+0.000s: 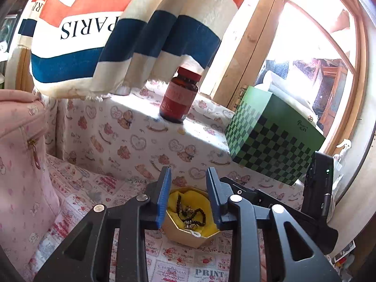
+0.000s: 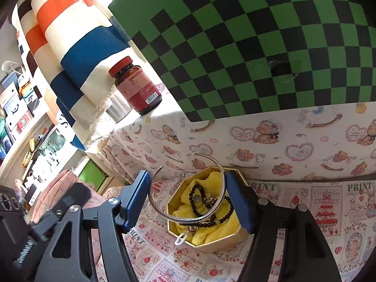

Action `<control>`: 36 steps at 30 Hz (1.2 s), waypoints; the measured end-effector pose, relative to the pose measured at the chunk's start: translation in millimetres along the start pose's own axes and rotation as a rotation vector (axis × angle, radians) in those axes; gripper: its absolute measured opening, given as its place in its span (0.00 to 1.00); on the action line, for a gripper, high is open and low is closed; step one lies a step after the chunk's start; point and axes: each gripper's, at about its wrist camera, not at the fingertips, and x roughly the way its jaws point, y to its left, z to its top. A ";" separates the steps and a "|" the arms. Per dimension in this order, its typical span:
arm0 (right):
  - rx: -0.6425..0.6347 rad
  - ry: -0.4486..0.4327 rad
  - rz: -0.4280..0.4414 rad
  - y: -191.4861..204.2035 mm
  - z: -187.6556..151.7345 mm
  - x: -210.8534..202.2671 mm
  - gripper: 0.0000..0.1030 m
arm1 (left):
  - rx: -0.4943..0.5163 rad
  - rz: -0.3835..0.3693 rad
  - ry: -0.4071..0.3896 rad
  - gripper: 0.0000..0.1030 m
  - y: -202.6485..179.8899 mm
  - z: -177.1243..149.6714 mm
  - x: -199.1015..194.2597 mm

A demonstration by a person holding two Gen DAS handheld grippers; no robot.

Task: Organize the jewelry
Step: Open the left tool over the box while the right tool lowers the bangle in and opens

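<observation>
Above the octagonal box (image 2: pixel 206 239) of beaded bracelets (image 2: pixel 204 202): right gripper (image 2: pixel 188 202) spread wide, clamping a silver bangle (image 2: pixel 188 213); left gripper (image 1: pixel 188 199) part-open, empty; likely to spring free sideways if released off-centre.

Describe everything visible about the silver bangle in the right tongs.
The silver bangle is a thin open band of shiny metal, its two ends apart at the top, one near each blue pad. It spans the right tongs, which hold it by its outer sides, roughly upright and tilted. It hangs just above the octagonal cardboard box, over the yellow cloth and dark bead bracelets inside. Whether its lower curve touches them cannot be told. It does not show in the left wrist view.
</observation>
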 end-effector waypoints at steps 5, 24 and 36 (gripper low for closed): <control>0.009 -0.011 -0.013 -1.2 1.8 -6.1 0.75 | -0.003 0.027 -0.076 0.63 0.9 5.9 -19.2; -0.283 -0.248 -0.283 -7.6 -35.8 -191.2 0.83 | 0.268 0.091 -0.200 0.99 -71.3 -13.2 -57.8; -0.213 -0.327 -0.335 -46.4 -58.0 -226.2 0.83 | 0.377 0.111 -0.136 0.99 -109.8 -49.8 -35.9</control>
